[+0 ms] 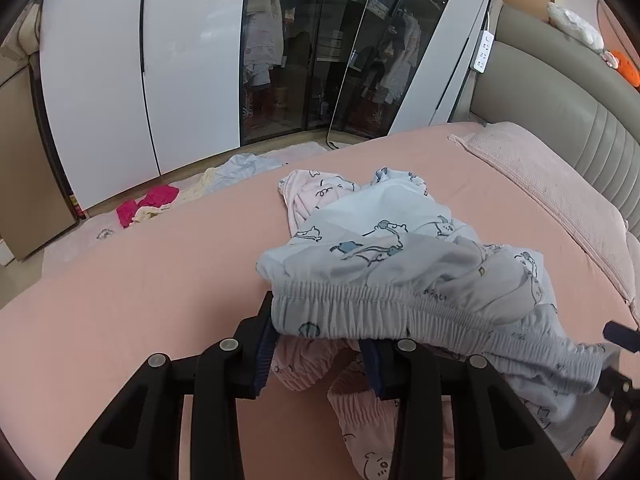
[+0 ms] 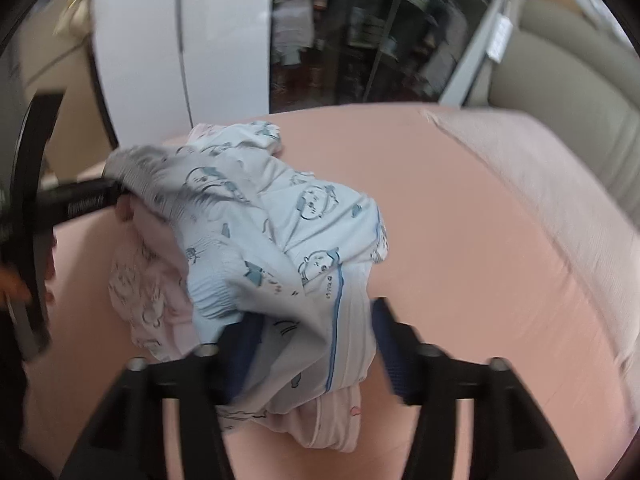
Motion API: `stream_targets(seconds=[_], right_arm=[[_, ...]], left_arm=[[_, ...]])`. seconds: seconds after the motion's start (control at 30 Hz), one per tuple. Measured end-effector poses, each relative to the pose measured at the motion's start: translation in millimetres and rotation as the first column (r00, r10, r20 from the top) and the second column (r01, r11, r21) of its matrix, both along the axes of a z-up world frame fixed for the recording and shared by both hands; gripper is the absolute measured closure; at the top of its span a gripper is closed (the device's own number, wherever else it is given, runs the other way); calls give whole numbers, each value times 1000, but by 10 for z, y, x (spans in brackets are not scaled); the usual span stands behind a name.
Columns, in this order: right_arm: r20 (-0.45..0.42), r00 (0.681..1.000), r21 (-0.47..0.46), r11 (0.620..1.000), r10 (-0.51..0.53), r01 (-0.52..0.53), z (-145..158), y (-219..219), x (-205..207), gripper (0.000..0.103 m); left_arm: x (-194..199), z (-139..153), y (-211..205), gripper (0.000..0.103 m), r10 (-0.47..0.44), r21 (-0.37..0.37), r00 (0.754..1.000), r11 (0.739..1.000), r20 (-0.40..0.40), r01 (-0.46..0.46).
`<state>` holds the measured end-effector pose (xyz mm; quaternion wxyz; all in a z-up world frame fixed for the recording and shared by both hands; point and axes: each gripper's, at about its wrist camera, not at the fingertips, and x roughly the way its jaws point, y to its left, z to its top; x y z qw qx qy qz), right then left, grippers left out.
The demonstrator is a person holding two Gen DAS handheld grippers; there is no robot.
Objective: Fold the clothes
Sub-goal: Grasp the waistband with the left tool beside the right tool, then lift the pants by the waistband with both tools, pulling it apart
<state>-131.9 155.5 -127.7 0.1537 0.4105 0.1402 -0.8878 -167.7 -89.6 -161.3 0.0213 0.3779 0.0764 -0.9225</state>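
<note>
Blue printed trousers (image 1: 400, 248) lie crumpled on the pink bed (image 1: 140, 280), over a pink garment (image 1: 304, 196). Left gripper (image 1: 320, 344): jaws partly closed about the elastic waistband; whether the pads press it cannot be told. Right gripper (image 2: 312, 340): jaws open, cloth loose between them. The fabric looks light, limp and unbreakable; the gathered waistband seems the firmest hold.

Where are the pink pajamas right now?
In both views the pink pajamas lie on the bed, mostly buried under the blue pajamas.
</note>
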Motion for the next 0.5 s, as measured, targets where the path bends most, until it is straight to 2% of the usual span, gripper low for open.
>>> stream_targets(seconds=[0.07,0.13,0.27,0.4,0.5], right_arm=[[-49,999,39,999,23,-21,2,-73,39,45],[-50,998,71,997,33,-29,-29,-153,10,45],[-97,992,200,978,81,-60,-116,-349,21,45],[-134,980,310,946,147,-99,-194,-523,72,45],[-161,961,402,905,223,-142,-257,-640,164,45]], left_arm=[[5,32,6,69,-3,6,1000,1000,-7,3],[11,66,14,69,-8,13,1000,1000,-13,9],[28,119,-12,69,-17,30,999,999,-32,17],[22,144,-74,69,-1,48,999,999,-40,3],[13,142,-98,69,5,49,999,999,-41,-3]])
